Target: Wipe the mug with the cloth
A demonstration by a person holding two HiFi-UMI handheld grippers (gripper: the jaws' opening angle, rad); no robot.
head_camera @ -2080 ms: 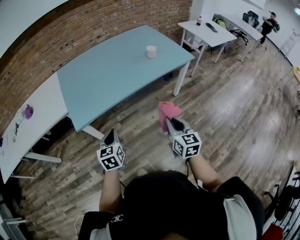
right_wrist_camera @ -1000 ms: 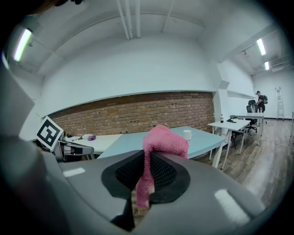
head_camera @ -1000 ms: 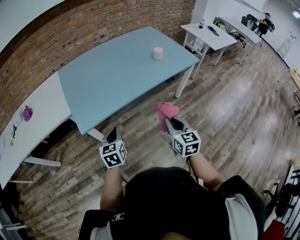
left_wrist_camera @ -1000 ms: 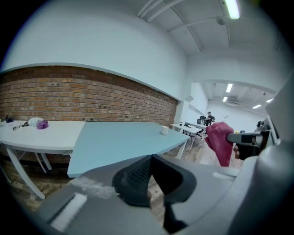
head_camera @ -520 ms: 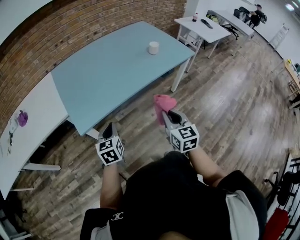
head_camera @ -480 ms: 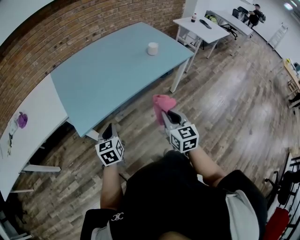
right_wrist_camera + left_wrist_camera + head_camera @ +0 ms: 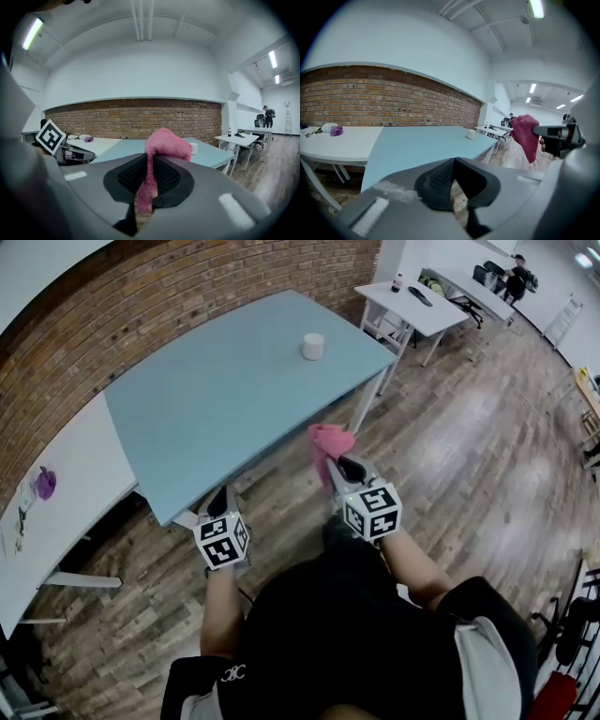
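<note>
As the person stands on the wood-plank floor (image 7: 469,465) facing the long blue bench (image 7: 216,399), both tongs are held out in front of the body, side by side and well apart. The left tongs (image 7: 220,495) are pressed together with nothing between them; their ribbed pads meet flat, and the tips sit just short of the bench's near edge. The right tongs (image 7: 343,466) are clamped on a pink cloth (image 7: 328,441). A fold of it is pinched between the pads, a short tail drops below them, and the bulk bunches in a soft lump above and ahead of the tips. The cloth hangs over the floor near the bench's front edge, touching nothing but the tongs. Farther on, the white mug (image 7: 313,346) stands upright and alone on the blue benchtop, toward its far right end, well apart from both tongs and from the cloth. To the left, a white bench (image 7: 66,512) sits right beside the blue one and carries a small purple thing (image 7: 44,482) that I cannot make out. Behind both runs a red brick wall (image 7: 187,287). Away to the right stand more white benches (image 7: 417,307), one bearing a bottle (image 7: 398,281), and beyond them is a person in dark clothes (image 7: 517,276).
</note>
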